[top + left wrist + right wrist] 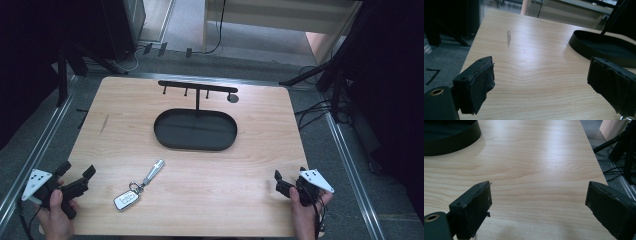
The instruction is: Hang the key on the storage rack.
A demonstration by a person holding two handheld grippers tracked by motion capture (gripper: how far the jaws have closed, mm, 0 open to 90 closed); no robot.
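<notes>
Both claws gape wide, grasping nothing: the left gripper (76,172) at the table's (260,150) near left corner, the right gripper (283,181) at its near right. A car key (126,199) lies by the near edge.

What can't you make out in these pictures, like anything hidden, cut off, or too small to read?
- Car key fob, high view: markings on its face too small to read.
- Key ring, left gripper view: cut off by the bottom edge, partly behind a jaw.
- Oval black tray, right gripper view: cut off at the top-left corner.
- Right gripper, high view: jaw spread unclear, hidden by its body and the hand.
</notes>
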